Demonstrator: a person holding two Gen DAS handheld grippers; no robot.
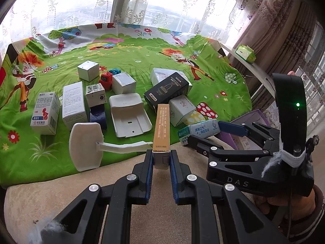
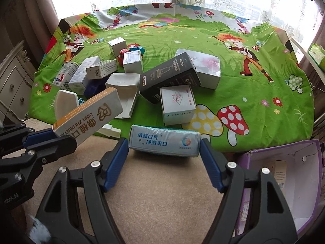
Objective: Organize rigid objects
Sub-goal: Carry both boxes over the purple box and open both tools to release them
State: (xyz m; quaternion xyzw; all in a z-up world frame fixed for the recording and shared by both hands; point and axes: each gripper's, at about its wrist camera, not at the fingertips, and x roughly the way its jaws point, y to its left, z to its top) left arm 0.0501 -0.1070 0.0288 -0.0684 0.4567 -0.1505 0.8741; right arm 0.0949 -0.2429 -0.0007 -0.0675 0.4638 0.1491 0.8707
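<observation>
From the left wrist, the left tool [image 1: 161, 159] is pinching the near end of a long orange-and-white toothpaste box [image 1: 161, 131], which points away over the edge of the green cartoon cloth [image 1: 142, 59]; the cloth covers a surface with a beige cushion [image 1: 50, 201] in front of it; a white paddle-shaped plastic piece [image 1: 85, 149] lies just left of the box, and an open white plastic case [image 1: 129, 114] sits beyond it; further back stand several white cartons, a black carton [image 1: 166, 90] tilted on others, and a small red toy car [image 1: 106, 80]; on the right the right tool [image 1: 183, 135] reaches toward a teal-and-white box [image 1: 200, 132], beside a purple box [image 1: 246, 120].

From the right wrist, the right tool [image 2: 164, 149] has its blue pads at either end of the teal-and-white box [image 2: 164, 142], which lies crosswise at the cloth's [image 2: 243, 93] near edge; whether the pads press on it or only flank it I cannot tell; the toothpaste box [image 2: 89, 114] hangs tilted at the left in the left tool [image 2: 61, 137]; the open purple box [image 2: 292, 183] sits at lower right; a square white carton [image 2: 177, 104] stands just behind the teal box, the black carton [image 2: 168, 77] leaning above it.
</observation>
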